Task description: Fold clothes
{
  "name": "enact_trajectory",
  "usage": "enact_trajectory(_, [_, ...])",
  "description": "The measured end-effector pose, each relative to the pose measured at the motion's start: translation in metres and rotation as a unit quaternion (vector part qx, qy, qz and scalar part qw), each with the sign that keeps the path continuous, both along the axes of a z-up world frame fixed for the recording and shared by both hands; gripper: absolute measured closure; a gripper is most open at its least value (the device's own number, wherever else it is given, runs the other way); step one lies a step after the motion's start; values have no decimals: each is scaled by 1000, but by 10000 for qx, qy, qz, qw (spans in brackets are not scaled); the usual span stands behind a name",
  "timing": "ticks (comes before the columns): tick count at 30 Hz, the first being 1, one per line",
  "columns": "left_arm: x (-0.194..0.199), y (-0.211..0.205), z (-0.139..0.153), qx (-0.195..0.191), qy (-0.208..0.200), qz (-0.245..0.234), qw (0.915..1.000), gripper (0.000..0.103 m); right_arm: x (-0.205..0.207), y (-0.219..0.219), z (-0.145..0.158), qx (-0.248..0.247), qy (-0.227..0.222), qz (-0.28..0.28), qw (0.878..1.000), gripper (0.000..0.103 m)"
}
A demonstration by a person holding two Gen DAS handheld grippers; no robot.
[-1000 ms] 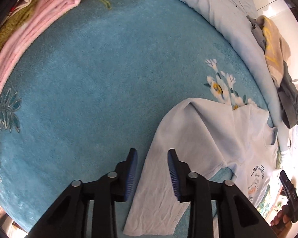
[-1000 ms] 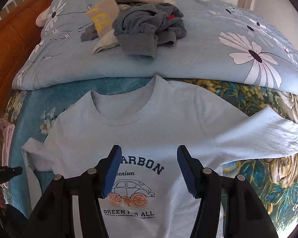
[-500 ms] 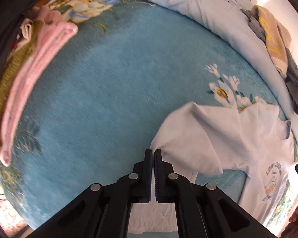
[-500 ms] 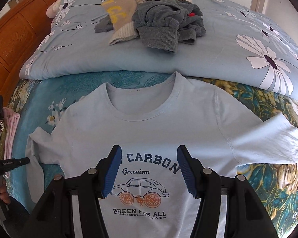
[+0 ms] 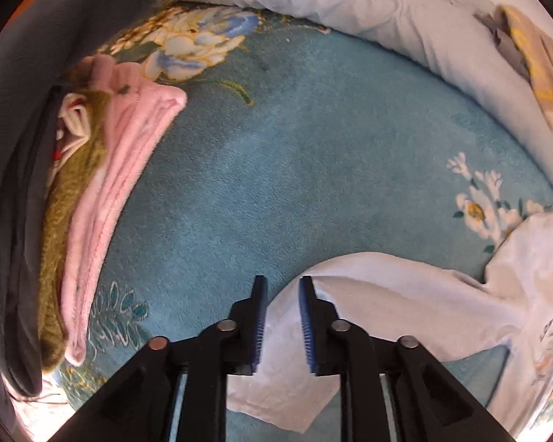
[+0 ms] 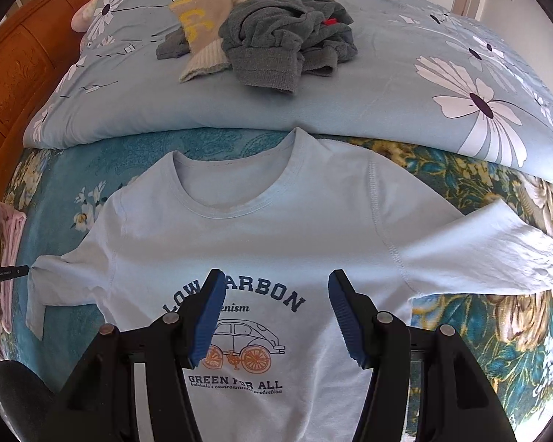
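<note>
A light blue long-sleeved shirt (image 6: 261, 235) with a car print and "LOW CARBON" lettering lies face up on the teal bedspread (image 5: 295, 169). Its left sleeve (image 5: 387, 294) runs out sideways and its end part hangs down over the bed edge. My left gripper (image 5: 282, 283) is open, its fingers standing on either side of the bend of that sleeve without pinching it. My right gripper (image 6: 274, 280) is open and empty above the chest print. The right sleeve (image 6: 490, 250) lies flat, stretched to the right.
A stack of folded pink (image 5: 118, 184), olive and dark clothes lies at the bed's left edge. A pale blue floral duvet (image 6: 405, 84) lies at the back with a heap of grey and beige garments (image 6: 276, 37) on it. A wooden headboard (image 6: 14, 66) stands far left.
My left gripper closed on the left sleeve half a second ago, pulled it outward and straighter, and has now opened again. The right gripper has dropped slightly closer to the shirt.
</note>
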State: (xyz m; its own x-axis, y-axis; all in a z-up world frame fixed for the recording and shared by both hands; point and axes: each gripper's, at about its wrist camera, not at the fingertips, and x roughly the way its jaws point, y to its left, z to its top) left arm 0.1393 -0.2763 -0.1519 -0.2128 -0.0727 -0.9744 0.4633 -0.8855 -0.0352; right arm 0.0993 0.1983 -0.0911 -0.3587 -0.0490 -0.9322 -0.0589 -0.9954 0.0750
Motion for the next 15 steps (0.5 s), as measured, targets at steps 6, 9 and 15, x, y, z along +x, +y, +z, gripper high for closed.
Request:
enact_trajectory(6, [17,81,15,1823,515,-223,9816,61,33,39,6,153,-58,-347,9993,44])
enact_trajectory(9, [43,162,4,2000,52,-911,9755,61,59,69,2,130,-118,-612,9980,44])
enact_trajectory(15, [60,245,-23,1922,-790,-1361,9687,61,130,134,-21,-423,-553,-1193,9904,44])
